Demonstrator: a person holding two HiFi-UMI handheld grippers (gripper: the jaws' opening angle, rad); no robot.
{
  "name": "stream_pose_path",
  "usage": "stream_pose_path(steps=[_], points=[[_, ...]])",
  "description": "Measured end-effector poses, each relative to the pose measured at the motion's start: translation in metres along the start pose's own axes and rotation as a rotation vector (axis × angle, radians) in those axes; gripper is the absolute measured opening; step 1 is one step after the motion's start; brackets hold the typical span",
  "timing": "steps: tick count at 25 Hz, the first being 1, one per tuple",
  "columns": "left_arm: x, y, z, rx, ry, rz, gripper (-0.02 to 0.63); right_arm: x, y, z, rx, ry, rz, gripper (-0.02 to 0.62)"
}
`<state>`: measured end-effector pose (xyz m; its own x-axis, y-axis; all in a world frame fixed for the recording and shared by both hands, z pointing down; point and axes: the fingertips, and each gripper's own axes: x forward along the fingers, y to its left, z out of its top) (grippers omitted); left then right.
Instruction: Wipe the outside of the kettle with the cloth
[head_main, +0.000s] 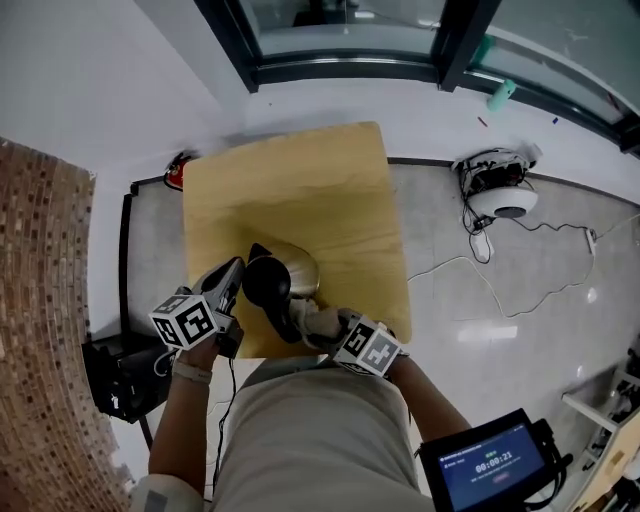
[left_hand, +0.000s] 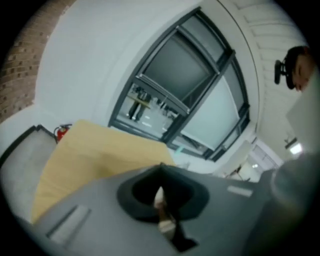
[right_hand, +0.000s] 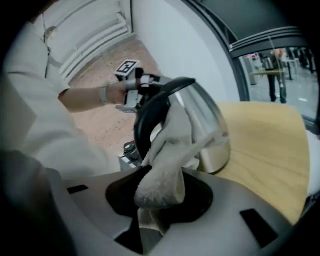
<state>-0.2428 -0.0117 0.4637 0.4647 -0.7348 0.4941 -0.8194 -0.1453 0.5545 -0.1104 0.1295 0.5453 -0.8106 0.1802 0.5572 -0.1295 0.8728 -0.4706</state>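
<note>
Your right gripper (right_hand: 156, 210) clamps the cloth (right_hand: 170, 145) by the kettle (right_hand: 205, 125). Your left gripper (left_hand: 162, 210) has its jaws together. Wooden table (head_main: 300, 190), pale floor (head_main: 500, 290).

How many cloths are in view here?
1: the cloth is clamped in the right gripper, draped against the kettle; another could lie hidden behind the kettle.

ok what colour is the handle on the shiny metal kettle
The handle is black, clearest in the right gripper view.
</note>
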Motion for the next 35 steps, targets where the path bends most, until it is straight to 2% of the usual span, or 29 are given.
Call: stream_pose_path(steps=[3,6,8,9,11,12,13,14,15,17,19,20,21,22,24,25,26,28,29,30,31,33,34,35], points=[[0.009,-0.017,-0.003,-0.004,0.007,-0.069,-0.011,0.024,0.045,0.008,-0.097,0.025,0.132,0.109],[0.012,-0.028,-0.002,0.062,0.03,-0.075,-0.011,0.04,0.06,0.02,-0.2,0.068,0.121,0.109],[0.004,-0.043,0.005,0.136,0.027,-0.074,-0.011,0.027,0.067,0.034,-0.217,0.011,0.118,0.109],[-0.003,-0.054,0.008,0.192,0.021,-0.079,-0.011,0.01,0.067,0.046,-0.162,-0.09,0.122,0.109],[-0.01,-0.076,0.003,0.334,0.042,-0.099,-0.011,-0.037,0.047,0.073,0.073,-0.41,0.096,0.109],[-0.009,-0.084,-0.006,0.415,0.076,-0.105,-0.011,-0.06,0.029,0.081,0.197,-0.567,0.052,0.109],[-0.007,-0.09,-0.015,0.501,0.112,-0.098,-0.011,-0.076,0.01,0.086,0.279,-0.679,-0.007,0.109],[-0.004,-0.093,-0.022,0.587,0.138,-0.078,-0.01,-0.081,-0.007,0.086,0.314,-0.732,-0.069,0.109],[-0.001,-0.095,-0.025,0.66,0.148,-0.05,-0.002,-0.078,-0.023,0.083,0.325,-0.739,-0.128,0.109],[0.002,-0.096,-0.026,0.736,0.147,0.0,-0.002,-0.056,-0.064,0.057,0.42,-0.669,-0.249,0.11],[0.001,-0.095,-0.026,0.727,0.136,0.011,-0.002,-0.024,-0.108,0.003,0.609,-0.459,-0.366,0.11],[0.0,-0.095,-0.026,0.713,0.129,0.01,-0.002,-0.013,-0.115,-0.013,0.656,-0.358,-0.393,0.11],[-0.001,-0.094,-0.025,0.702,0.123,0.013,-0.002,-0.012,-0.11,-0.008,0.645,-0.327,-0.395,0.109],[-0.002,-0.094,-0.024,0.696,0.121,0.016,-0.002,-0.023,-0.095,0.017,0.58,-0.379,-0.379,0.107],[-0.002,-0.093,-0.024,0.692,0.119,0.021,-0.002,-0.053,-0.059,0.079,0.395,-0.568,-0.339,0.107],[-0.002,-0.093,-0.024,0.699,0.118,0.025,-0.002,-0.056,-0.054,0.089,0.342,-0.608,-0.347,0.107],[-0.003,-0.092,-0.025,0.709,0.119,0.033,-0.002,-0.049,-0.064,0.078,0.356,-0.585,-0.381,0.107],[-0.003,-0.092,-0.026,0.724,0.121,0.044,-0.002,-0.016,-0.107,0.018,0.563,-0.424,-0.426,0.106],[-0.003,-0.093,-0.026,0.725,0.12,0.043,-0.002,-0.005,-0.12,-0.003,0.665,-0.358,-0.409,0.107],[-0.004,-0.094,-0.025,0.727,0.117,0.042,-0.002,-0.007,-0.119,0.001,0.695,-0.358,-0.376,0.107],[-0.004,-0.095,-0.025,0.73,0.114,0.043,-0.002,-0.022,-0.105,0.028,0.644,-0.432,-0.332,0.106],[-0.005,-0.095,-0.024,0.726,0.106,0.047,-0.002,-0.054,-0.07,0.097,0.456,-0.633,-0.236,0.107],[-0.006,-0.095,-0.025,0.722,0.102,0.051,-0.002,-0.057,-0.064,0.112,0.403,-0.675,-0.224,0.107],[-0.006,-0.094,-0.026,0.726,0.102,0.057,-0.002,-0.05,-0.072,0.108,0.412,-0.665,-0.245,0.107]])
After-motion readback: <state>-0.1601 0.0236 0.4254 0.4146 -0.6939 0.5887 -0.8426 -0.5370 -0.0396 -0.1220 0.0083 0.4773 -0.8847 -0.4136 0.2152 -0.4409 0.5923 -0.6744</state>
